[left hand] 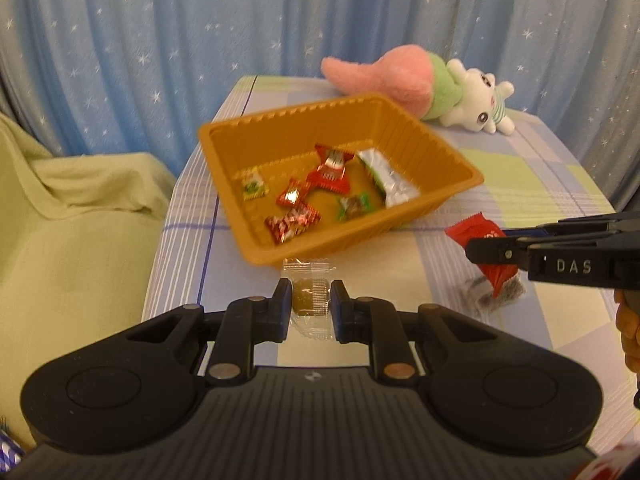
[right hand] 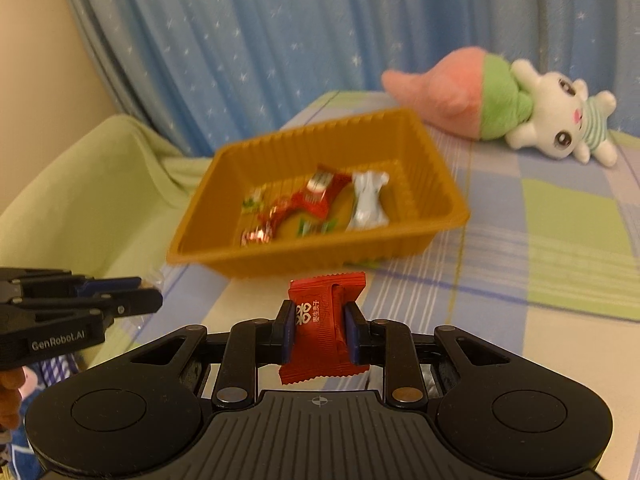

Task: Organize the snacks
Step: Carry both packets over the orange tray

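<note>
Six wrapped snacks already lie in the orange tray (left hand: 448, 148): red ones, green ones and a silver one. Two more are off the desk and on their way, by the look of it. The left gripper (left hand: 310, 307) pinches a clear-wrapped brown candy (left hand: 310, 300) just short of the tray's near wall. The right gripper (right hand: 318, 330) is clamped on a red packet (right hand: 326, 332), also near the tray's front edge. Below that packet, in the left view, a greyish wrapper (left hand: 496, 298) lies on the desk, so at least one snack seems left to collect after these two are dropped in.

The desk (left hand: 532, 184) wears a checked cloth in pale blue, green and white. A plush toy (right hand: 516, 108) lies at its far side, behind the tray. A blue curtain with white stars (left hand: 160, 40) hangs behind, and a pale green cover (left hand: 72, 216) drapes something to the left.
</note>
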The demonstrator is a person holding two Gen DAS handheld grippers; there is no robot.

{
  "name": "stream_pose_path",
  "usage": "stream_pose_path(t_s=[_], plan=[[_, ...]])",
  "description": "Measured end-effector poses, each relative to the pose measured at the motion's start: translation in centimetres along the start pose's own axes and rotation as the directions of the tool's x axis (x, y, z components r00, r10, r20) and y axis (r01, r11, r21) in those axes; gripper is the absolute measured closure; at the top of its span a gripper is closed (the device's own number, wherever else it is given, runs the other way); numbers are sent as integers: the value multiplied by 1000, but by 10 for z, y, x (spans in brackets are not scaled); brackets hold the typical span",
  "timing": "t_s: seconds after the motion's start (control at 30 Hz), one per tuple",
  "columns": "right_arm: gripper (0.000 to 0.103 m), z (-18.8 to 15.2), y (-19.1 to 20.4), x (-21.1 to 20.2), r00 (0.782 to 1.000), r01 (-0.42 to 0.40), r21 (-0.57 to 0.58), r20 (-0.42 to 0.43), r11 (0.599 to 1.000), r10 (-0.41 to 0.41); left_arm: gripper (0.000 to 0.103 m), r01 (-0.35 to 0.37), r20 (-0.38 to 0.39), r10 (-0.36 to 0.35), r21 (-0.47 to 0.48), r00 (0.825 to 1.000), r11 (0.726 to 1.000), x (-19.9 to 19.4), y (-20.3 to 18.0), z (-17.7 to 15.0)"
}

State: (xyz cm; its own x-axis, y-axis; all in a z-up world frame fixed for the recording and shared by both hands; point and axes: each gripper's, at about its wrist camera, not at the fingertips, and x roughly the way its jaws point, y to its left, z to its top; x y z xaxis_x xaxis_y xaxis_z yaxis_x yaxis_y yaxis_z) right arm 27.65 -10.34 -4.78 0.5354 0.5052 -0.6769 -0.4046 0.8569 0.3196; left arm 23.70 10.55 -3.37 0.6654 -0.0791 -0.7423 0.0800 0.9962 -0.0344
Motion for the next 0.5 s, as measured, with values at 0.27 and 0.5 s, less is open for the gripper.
stream_pose_path(t_s=[0.27,0.5], plan=[[77,33,-10,-10,997,16,13,69,1000,-17,85,18,66,-20,33,998,999,1,-7,31],[77,62,-15,-11,992,22,-2,127,1000,-21,85,16,125,-23,56,992,998,7,-13,61]])
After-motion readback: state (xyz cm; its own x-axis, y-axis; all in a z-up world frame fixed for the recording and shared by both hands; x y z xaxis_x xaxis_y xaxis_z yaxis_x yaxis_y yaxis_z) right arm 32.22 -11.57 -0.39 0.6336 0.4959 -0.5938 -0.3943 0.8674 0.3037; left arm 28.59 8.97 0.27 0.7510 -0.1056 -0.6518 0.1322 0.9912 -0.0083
